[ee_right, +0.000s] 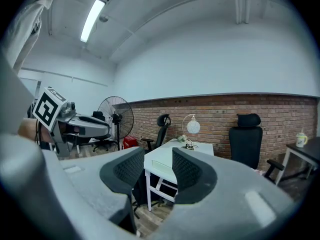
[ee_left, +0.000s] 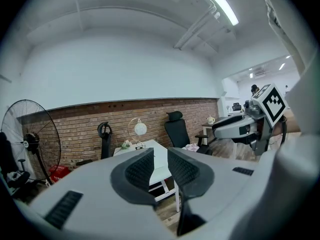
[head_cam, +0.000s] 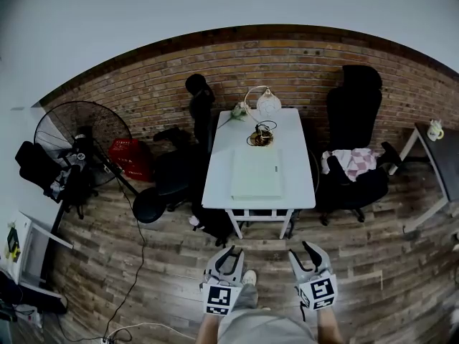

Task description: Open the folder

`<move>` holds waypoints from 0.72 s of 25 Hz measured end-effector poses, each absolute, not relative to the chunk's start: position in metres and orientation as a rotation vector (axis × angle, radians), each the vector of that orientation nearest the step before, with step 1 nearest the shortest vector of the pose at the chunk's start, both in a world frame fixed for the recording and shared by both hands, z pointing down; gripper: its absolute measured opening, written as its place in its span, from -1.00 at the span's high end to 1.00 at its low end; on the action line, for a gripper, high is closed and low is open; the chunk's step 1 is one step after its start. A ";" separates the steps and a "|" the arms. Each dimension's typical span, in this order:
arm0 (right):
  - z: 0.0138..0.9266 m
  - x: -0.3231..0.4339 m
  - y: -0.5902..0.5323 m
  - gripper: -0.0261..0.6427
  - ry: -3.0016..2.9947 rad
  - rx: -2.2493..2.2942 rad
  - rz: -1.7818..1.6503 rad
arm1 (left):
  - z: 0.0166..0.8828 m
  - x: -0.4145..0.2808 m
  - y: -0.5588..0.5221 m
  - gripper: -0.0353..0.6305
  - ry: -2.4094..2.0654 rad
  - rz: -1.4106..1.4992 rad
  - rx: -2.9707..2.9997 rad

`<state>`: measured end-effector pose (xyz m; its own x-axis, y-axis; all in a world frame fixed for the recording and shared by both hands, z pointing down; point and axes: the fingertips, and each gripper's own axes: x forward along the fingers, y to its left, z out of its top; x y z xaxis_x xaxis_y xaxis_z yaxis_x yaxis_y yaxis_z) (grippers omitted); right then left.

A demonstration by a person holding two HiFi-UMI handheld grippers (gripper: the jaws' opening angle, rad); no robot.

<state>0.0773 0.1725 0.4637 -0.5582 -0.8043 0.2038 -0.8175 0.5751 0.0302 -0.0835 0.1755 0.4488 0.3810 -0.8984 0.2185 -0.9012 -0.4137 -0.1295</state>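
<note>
Folder (head_cam: 256, 174): closed, flat on white table (head_cam: 219, 185).
Left gripper (head_cam: 229, 254): jaws narrowly apart, empty, well short of the table.
Right gripper (head_cam: 302, 250): jaws apart, empty.
Progress: none yet; approach and cover lift remain.

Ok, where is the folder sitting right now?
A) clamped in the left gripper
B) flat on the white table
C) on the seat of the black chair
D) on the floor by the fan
B: the pale folder lies flat on the white table, well ahead of the left gripper and the right gripper, whose jaws both stand apart with nothing in them.
</note>
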 end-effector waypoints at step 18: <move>0.463 0.057 0.077 0.41 -2.551 1.424 0.128 | 0.446 -0.101 0.069 0.65 -1.592 0.415 2.663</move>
